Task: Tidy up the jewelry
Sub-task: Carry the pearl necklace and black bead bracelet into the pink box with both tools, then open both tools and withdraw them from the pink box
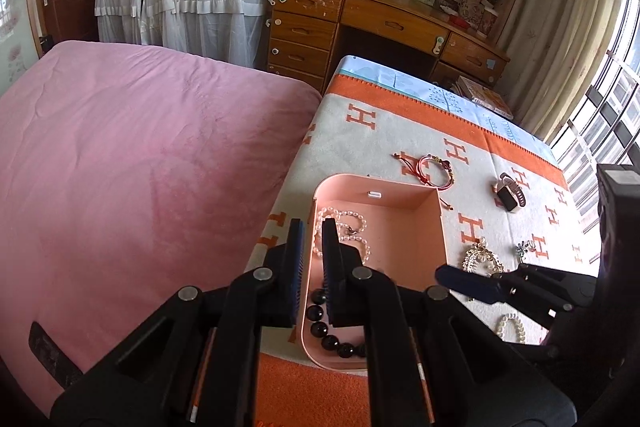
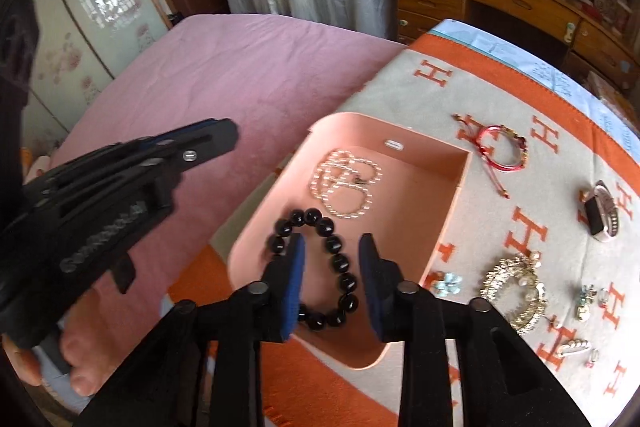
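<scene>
My right gripper (image 2: 330, 283) hangs with its jaws wide apart and empty above the near end of the peach-pink rounded plastic box (image 2: 460, 195). Directly beneath lies the glossy black round-bead bracelet (image 2: 338, 259), resting on the box floor, so I judge this piece delivered; the sensible thing is to lift straight up, keeping the blue ribbed pads (image 2: 294, 287) off the beads so nothing snags and drags back out.

My left gripper (image 1: 314, 239) straddles the box's left wall, one finger outside, one inside. The gap is narrow, and whether it actually pinches the wall I cannot tell. If it is steadying the box, I'd keep it planted while the other tool goes for the next piece.

Further into the box, a coiled strand of small cream pearls (image 2: 346, 183) lies loose against the smooth matte floor.

Beyond the right wall, on the nubby cream-and-orange H-patterned blanket (image 2: 528, 231), the unsorted pieces wait: a spiky gold brooch with pearls (image 2: 514, 291), a pale blue flower pin (image 2: 446, 283), a square-faced dark watch (image 2: 600, 215), and farthest, a red woven cord bracelet (image 2: 500, 151). Cord and chain will flop, so I'd pinch them at a bunched spot.
</scene>
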Tool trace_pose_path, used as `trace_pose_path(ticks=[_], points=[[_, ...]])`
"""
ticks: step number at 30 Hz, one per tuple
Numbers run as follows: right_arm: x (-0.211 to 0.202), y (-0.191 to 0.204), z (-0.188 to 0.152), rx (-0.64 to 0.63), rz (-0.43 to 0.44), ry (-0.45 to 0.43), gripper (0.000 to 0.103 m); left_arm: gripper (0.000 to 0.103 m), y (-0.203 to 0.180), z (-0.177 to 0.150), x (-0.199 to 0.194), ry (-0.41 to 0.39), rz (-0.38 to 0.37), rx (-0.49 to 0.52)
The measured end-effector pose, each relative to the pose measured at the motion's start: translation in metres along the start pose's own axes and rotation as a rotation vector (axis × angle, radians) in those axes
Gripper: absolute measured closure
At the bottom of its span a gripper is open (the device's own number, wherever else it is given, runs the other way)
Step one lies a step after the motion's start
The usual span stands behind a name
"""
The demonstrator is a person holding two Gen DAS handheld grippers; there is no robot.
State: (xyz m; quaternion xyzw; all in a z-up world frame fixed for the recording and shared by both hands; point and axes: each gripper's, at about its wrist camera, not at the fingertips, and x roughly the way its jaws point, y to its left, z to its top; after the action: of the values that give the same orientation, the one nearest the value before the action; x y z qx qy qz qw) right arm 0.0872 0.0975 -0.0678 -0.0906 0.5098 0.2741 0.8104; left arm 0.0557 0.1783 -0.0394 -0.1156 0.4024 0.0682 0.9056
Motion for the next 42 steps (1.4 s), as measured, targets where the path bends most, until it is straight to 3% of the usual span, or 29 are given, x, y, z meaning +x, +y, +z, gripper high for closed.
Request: trace_pose_path(ticks=[1, 6, 12, 42], points=[[0.002, -0.006, -0.001, 0.015, -0.021, -0.003, 0.058, 0.096, -0.001, -0.001, 0.001, 0.005, -0.004, 0.002], [-0.001, -0.022, -0.007, 0.038, -0.03, -0.02, 0.058, 0.093, -0.009, -0.005, 0.006, 0.025, -0.024, 0.017], [-0.021, -0.037, -0.028, 0.051, -0.09, -0.053, 0.058, 0.07, -0.021, -0.011, 0.007, 0.02, -0.043, 0.044], [-0.132, -0.128, -0.125, 0.276, -0.27, -0.192, 0.058, 0.069, -0.115, -0.051, -0.011, 0.035, -0.17, 0.269]])
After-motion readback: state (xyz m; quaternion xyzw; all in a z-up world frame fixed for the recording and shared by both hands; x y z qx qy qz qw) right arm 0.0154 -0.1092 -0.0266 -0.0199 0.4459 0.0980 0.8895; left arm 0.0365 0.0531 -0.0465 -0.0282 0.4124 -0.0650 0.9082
